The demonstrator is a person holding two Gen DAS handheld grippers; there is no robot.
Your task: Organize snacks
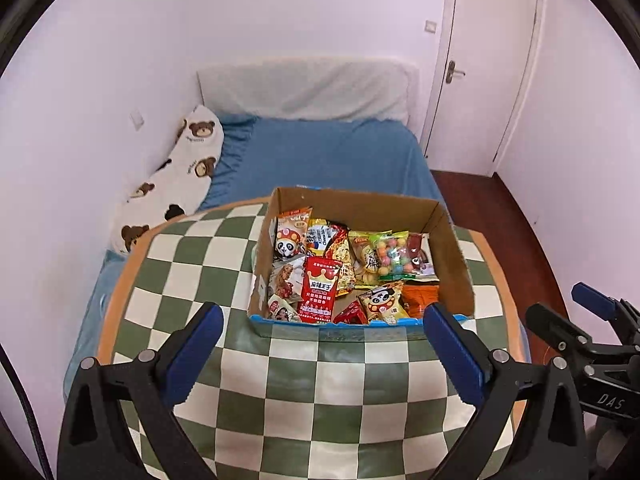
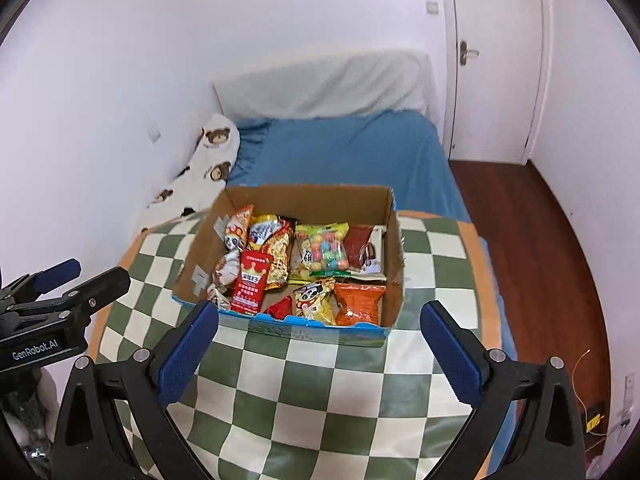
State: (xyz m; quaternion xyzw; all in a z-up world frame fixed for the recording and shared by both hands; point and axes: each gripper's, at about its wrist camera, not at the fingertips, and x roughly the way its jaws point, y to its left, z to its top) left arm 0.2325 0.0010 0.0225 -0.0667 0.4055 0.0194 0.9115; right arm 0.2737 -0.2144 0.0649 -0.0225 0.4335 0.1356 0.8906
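An open cardboard box (image 1: 454, 256) stands on a green-and-cream checkered table (image 1: 304, 392); it also shows in the right wrist view (image 2: 394, 256). Several snack packets lie in it: a red crown packet (image 1: 320, 290), a panda packet (image 1: 382, 302), a bag of coloured candy balls (image 1: 390, 256) and an orange packet (image 2: 360, 304). My left gripper (image 1: 322, 320) is open and empty, just in front of the box's near wall. My right gripper (image 2: 318, 318) is open and empty, also in front of the box. Each gripper shows at the edge of the other's view.
A bed with a blue sheet (image 1: 332, 152) lies behind the table, with a bear-print pillow (image 1: 176, 184) along the left wall. A white door (image 1: 488, 68) and dark wooden floor (image 2: 540, 240) are on the right. The table has an orange rim (image 2: 486, 280).
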